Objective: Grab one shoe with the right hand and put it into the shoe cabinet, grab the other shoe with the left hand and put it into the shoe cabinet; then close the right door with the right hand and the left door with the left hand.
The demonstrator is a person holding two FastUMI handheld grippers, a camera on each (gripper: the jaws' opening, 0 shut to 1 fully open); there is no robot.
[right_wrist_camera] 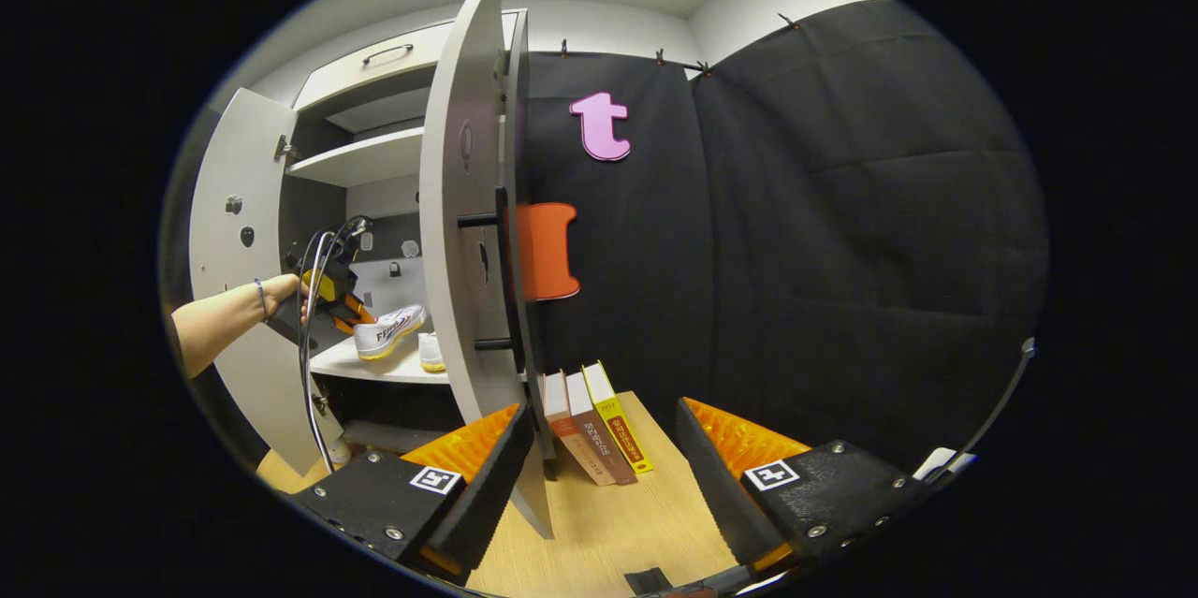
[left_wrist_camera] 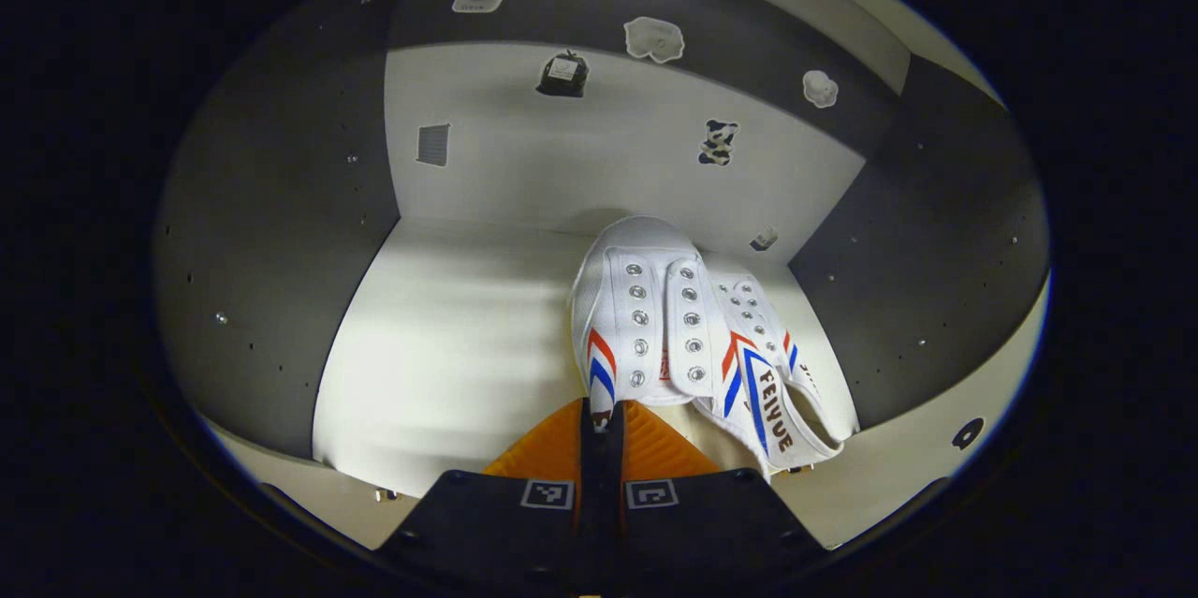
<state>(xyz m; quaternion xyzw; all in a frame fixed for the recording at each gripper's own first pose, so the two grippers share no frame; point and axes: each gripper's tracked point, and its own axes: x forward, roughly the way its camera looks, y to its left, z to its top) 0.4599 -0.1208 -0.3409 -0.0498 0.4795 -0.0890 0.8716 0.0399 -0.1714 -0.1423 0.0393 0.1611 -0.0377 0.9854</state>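
White cabinet shelf point(left_wrist_camera: 449, 345), two white shoes with red and blue chevrons, left gripper point(left_wrist_camera: 600, 425) fingers clamped on near shoe point(left_wrist_camera: 636, 317), second shoe point(left_wrist_camera: 767, 373) just right, touching, right gripper point(right_wrist_camera: 599, 458) fingers apart beside right door point(right_wrist_camera: 463, 205).

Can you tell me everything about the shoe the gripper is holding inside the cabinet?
The held shoe is a white sneaker, canvas by the look of it, with metal eyelets, no laces, and red and blue chevron stripes on its side. Its toe points toward the cabinet's back wall. The left gripper is shut on its heel edge. It sits over the pale shelf, pressed against the second shoe lying tipped beside it.
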